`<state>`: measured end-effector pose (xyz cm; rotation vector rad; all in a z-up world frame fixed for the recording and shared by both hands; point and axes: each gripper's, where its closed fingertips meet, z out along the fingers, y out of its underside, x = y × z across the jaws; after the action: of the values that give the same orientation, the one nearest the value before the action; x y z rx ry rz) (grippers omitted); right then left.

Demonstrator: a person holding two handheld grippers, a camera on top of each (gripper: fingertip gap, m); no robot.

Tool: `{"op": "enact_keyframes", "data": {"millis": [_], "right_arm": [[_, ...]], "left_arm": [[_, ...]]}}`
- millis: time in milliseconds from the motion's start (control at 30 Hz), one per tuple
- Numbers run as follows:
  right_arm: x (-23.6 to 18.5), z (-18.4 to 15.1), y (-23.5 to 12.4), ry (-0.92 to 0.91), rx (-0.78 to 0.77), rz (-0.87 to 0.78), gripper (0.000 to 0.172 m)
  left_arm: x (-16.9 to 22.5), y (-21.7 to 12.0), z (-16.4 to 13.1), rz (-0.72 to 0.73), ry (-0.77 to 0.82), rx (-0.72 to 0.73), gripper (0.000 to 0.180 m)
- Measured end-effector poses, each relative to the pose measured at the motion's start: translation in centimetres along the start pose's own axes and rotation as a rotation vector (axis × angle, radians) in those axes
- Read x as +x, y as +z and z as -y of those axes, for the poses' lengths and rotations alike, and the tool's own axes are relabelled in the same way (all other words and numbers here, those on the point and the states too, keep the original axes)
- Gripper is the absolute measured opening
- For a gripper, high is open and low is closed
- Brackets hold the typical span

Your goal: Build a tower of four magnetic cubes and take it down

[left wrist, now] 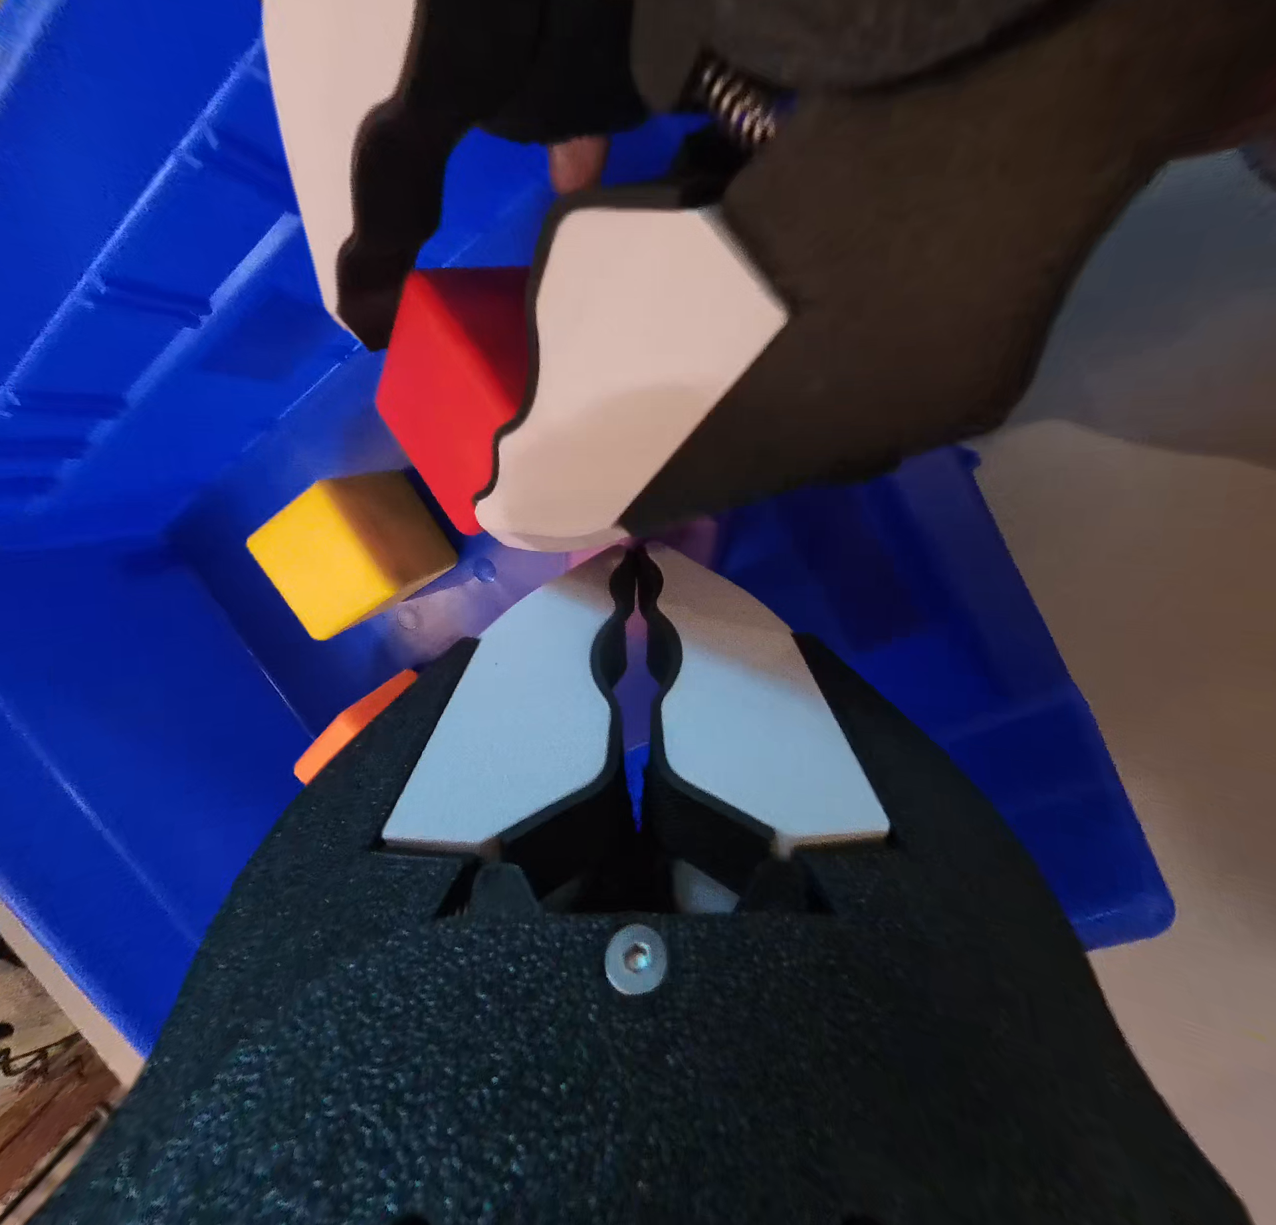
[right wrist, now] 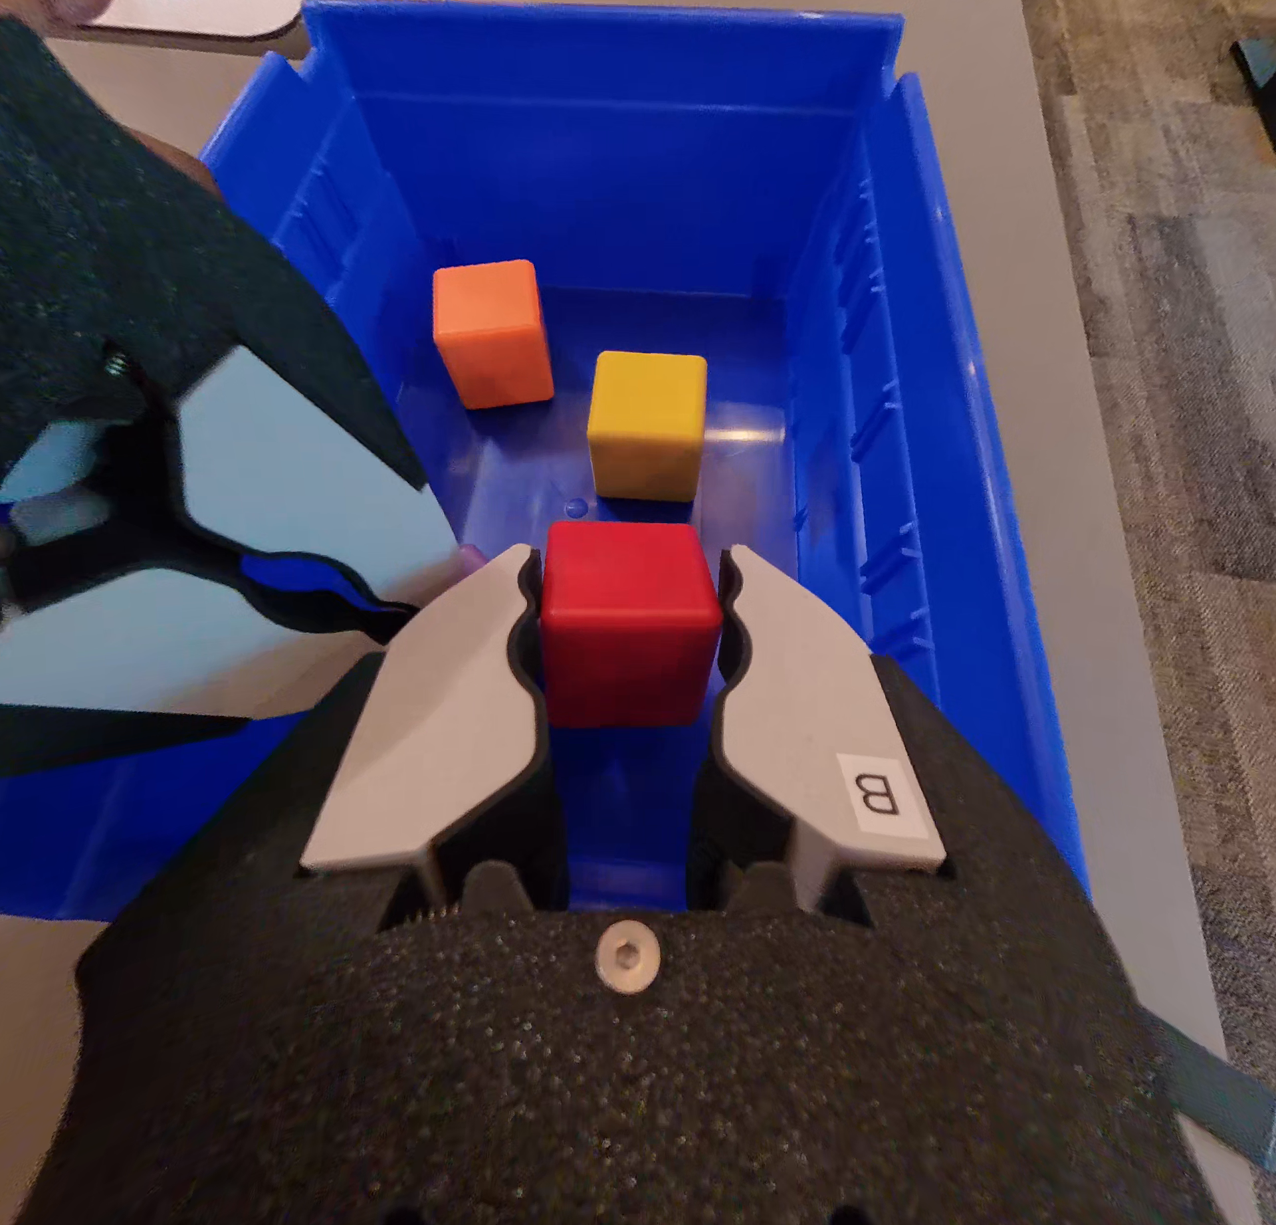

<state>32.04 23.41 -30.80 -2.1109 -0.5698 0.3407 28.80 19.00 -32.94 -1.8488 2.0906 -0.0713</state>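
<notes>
Left wrist view: the left gripper (left wrist: 636, 560) sits low in the frame with its jaws closed together at the tips and no cube between them. Just above, filling the upper half, the right gripper (left wrist: 476, 425) clamps the red cube (left wrist: 449, 391). The yellow cube (left wrist: 345, 549) lies at left centre on the floor of the blue bin (left wrist: 138, 294), and a corner of the orange cube (left wrist: 345, 722) peeks out beside the left gripper's body. The two tools are almost touching, so a small drift could knock them together and jolt the red cube out of line. A purplish patch shows at the left tips; what it is cannot be told.

Right wrist view: the right gripper (right wrist: 627, 612) has its jaws pressed on both sides of the red cube (right wrist: 625, 619), centre frame, inside the blue bin (right wrist: 967, 432) on the grey counter (right wrist: 1105, 294). The yellow cube (right wrist: 645, 425) stands just beyond it, the orange cube (right wrist: 491, 332) farther up and left. No tower stands yet. Being magnetic, the red cube may snap sideways toward the yellow one as it nears, landing skewed. The left gripper (right wrist: 407, 615), at middle left, crowds the working space.
</notes>
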Motion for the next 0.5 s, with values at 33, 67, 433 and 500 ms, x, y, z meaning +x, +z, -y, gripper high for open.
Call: {"op": "enact_keyframes", "data": {"millis": [33,67,433,500], "right_arm": [[0.1,-0.1,0.0,0.013,-0.004,-0.004,0.049],[0.3,-0.1,0.1,0.021,-0.009,-0.025,0.049],[2.6,-2.3,0.8,0.043,-0.117,-0.180,0.049],[2.8,-2.7,0.8,0.031,-0.146,-0.196,0.049]], "left_arm": [[0.0,0.0,0.0,0.001,-0.008,-0.006,0.000],[0.0,0.0,0.0,0.003,-0.010,-0.008,0.000],[0.1,-0.1,-0.2,-0.009,-0.033,0.005,0.000],[0.0,-0.1,-0.2,0.009,-0.033,0.005,0.003]]}}
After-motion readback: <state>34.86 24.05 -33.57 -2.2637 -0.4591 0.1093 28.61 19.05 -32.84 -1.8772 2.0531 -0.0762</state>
